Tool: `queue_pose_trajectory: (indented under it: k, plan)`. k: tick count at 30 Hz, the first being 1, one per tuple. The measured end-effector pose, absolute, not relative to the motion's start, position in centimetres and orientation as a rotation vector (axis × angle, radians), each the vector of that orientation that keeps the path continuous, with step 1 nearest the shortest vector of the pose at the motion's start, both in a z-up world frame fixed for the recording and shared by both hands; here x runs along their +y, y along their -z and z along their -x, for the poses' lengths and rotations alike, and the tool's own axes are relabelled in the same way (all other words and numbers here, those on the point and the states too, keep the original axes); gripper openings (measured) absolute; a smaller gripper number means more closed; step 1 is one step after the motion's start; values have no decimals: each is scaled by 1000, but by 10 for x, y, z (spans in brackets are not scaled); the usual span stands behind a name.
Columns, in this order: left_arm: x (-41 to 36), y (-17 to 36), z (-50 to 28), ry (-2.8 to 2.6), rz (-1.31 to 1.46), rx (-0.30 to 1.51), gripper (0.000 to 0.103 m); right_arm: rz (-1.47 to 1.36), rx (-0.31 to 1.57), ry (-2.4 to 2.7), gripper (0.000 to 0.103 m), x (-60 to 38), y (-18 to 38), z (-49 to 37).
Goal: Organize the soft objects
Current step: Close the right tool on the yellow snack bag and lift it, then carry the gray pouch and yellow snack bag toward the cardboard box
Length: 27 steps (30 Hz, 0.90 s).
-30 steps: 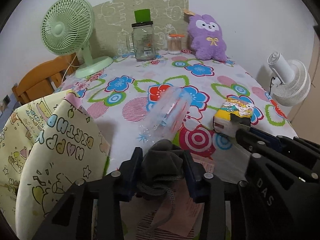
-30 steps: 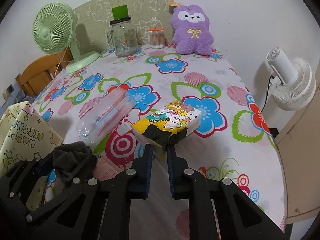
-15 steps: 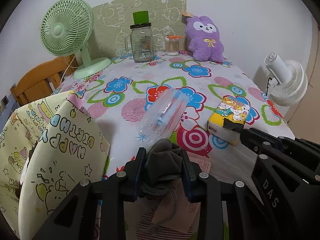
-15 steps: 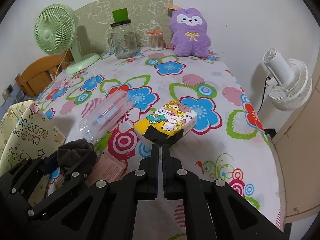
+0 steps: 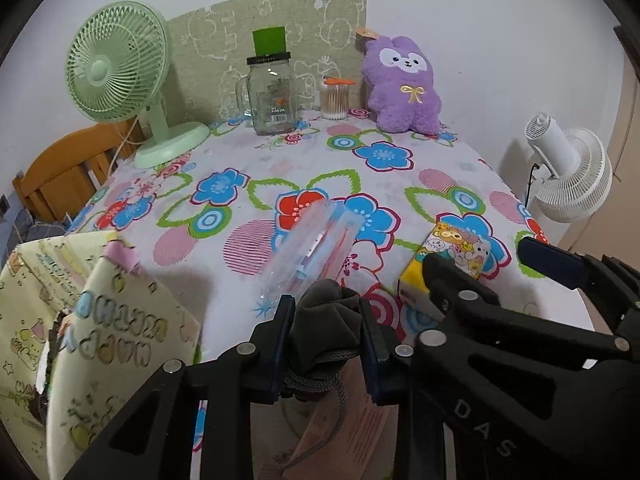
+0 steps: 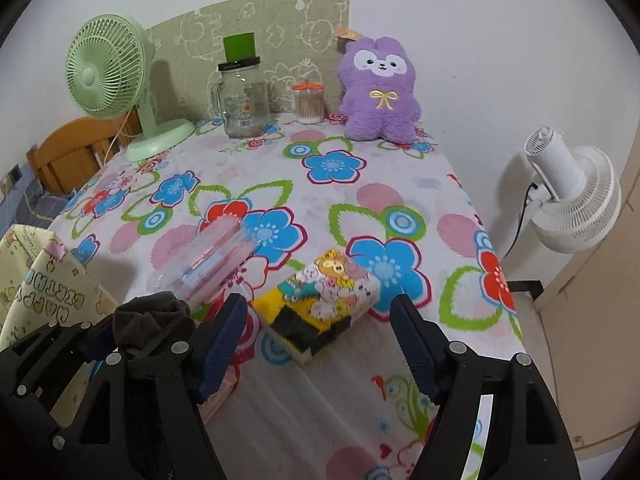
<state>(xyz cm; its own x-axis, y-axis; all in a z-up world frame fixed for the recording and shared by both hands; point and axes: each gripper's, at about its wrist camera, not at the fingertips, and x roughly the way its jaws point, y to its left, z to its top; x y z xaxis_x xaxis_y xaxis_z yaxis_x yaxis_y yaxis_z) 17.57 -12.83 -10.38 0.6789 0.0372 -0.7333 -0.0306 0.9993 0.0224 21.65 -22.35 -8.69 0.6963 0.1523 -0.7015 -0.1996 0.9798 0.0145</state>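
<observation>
**A:** Holding the dark cloth bundle [image 5: 326,316] tight in your left tool [image 5: 326,336], you've got its two jaws pressed in on both sides of it, right at the near edge of the bench [image 6: 404,184]. A loose cord and a pink paper tag [image 5: 360,424] dangle below.

**B:** And my right tool [image 6: 316,340]?

**A:** Spread wide and holding nothing. It hangs just in front of the cartoon tissue pack [image 6: 324,300], which lies flat between the jaws' line of sight, near the bench edge.

**B:** What could go wrong from here?

**A:** The dangling cord could snag on the bench edge or on your right tool, since the two tools sit just beside each other. If you swing left toward the birthday gift bag [image 5: 100,340], which I take to be where the cloth goes, a floppy rim could fold shut under the bundle.

**B:** Anything else close by?

**A:** The clear plastic sleeve [image 5: 316,252] lies just beyond the cloth; it looks light and would skid if brushed. The tissue pack is soft, so a pinch near one corner might only crumple the wrapper.

**B:** Farther back?

**A:** The glass jar [image 5: 270,98], cotton swab pot [image 5: 335,98], green fan [image 5: 120,80] and purple plush [image 5: 402,88] stand well apart at the far end.
</observation>
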Motion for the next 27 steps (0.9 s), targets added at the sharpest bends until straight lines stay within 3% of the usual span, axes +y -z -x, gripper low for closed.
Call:
queue_pose_trajectory:
  k: [13,15,20,27]
  plan:
    - [-133,122,-187,-65,-50,852,29,-11,908,-240,84,-222,124,-249]
    - [-133,123,-188,-64,-49,856,29,-20,912,-235,82,-222,126,-249]
    - [-132,124,-188,-55,-48,858,29,-14,909,-249,64,-217,125,-246]
    - [-132,118,-182,-13,-22,848,27,-12,878,-236,58,-217,116,-236]
